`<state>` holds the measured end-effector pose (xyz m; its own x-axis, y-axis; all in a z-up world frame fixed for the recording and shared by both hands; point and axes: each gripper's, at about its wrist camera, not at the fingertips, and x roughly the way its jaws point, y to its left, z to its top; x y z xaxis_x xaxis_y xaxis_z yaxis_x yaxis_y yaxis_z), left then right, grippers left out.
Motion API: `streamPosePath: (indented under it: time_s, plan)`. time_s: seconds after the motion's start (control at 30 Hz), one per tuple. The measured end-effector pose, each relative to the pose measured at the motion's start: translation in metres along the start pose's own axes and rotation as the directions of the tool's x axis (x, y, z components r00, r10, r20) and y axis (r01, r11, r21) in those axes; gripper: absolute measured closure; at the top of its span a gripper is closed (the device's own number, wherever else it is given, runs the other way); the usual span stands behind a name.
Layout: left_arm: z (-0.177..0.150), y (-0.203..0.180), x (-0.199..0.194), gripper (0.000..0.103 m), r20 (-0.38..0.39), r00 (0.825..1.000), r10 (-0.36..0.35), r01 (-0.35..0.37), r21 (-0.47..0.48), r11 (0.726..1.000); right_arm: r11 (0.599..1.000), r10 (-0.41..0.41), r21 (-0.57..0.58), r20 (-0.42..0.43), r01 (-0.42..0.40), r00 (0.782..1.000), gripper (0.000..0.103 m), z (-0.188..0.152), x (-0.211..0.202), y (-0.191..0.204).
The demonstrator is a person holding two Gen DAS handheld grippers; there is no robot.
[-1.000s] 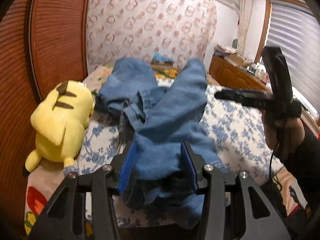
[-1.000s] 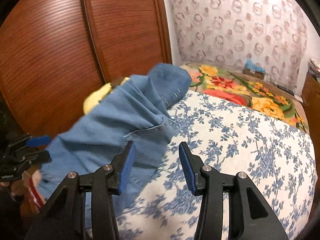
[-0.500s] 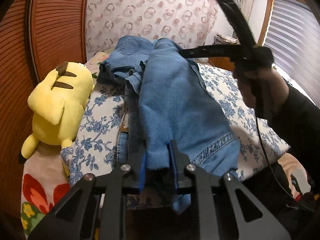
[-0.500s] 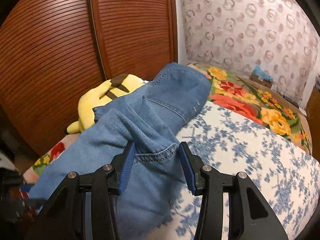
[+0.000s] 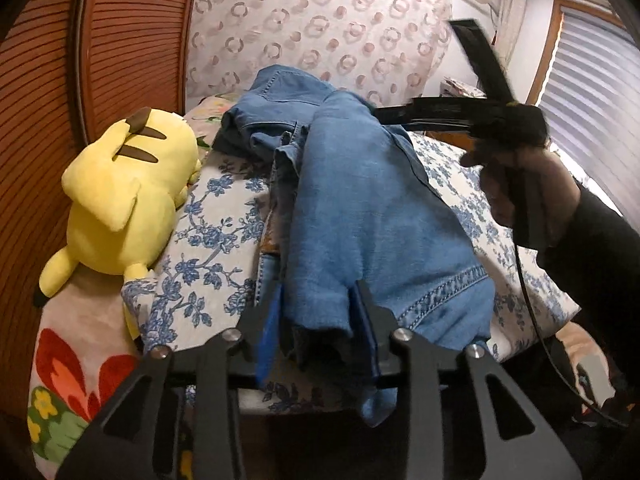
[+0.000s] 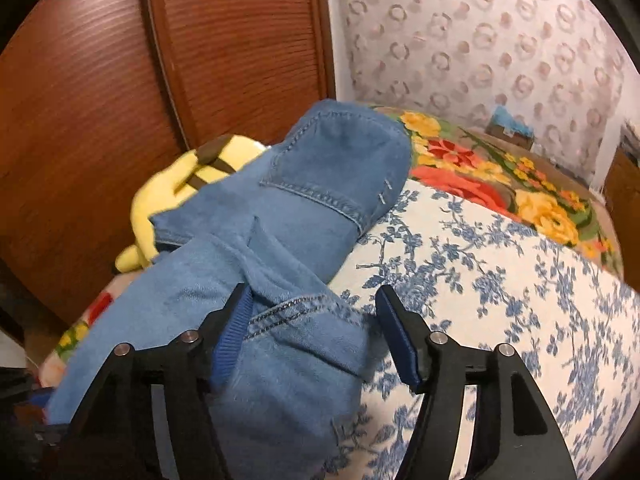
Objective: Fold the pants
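The jeans [image 5: 372,216] lie in a loose heap on the bed [image 6: 500,264], one leg laid over the other. The denim looks thick, soft and fairly heavy, so it should drape and sag rather than hold a crease, and is best taken at the stitched hems or waistband. The left tongs [image 5: 316,320] have a hem end between them, opening. The right tongs [image 6: 314,322] are opening around a seamed fold, pads apart. A plush [image 5: 128,196] lies left of the left tongs.

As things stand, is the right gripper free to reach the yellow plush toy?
Probably not directly: the jeans lie heaped between the right gripper and the plush toy, covering most of it. Its opening jaws straddle denim.
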<state>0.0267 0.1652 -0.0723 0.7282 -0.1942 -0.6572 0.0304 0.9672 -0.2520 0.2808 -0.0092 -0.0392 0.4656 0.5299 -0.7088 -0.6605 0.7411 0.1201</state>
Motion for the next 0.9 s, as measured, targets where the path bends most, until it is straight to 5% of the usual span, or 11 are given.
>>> streamPosePath:
  time_s: [0.13, 0.33, 0.67, 0.9]
  plan:
    - [0.005, 0.006, 0.000, 0.060, 0.010, 1.000, -0.007, 0.007, -0.022, 1.000, 0.996, 0.083, 0.039, -0.025, -0.082, 0.996, 0.021, -0.010, -0.011, -0.012]
    - [0.010, 0.009, 0.004, 0.060, 0.032, 0.999, -0.022, 0.024, -0.055, 0.998, 0.988, 0.140, 0.087, -0.106, -0.131, 0.984, 0.020, -0.031, 0.010, -0.014]
    - [0.001, 0.028, 0.021, 0.056, -0.007, 0.994, -0.107, 0.105, -0.155, 0.982, 0.959, 0.246, 0.171, -0.112, -0.225, 0.963, 0.019, -0.043, 0.026, -0.021]
    - [-0.006, 0.033, 0.023, 0.061, 0.002, 0.986, -0.166, 0.163, -0.211, 0.964, 0.935, 0.314, 0.202, -0.091, -0.291, 0.945, 0.041, -0.049, 0.023, -0.023]
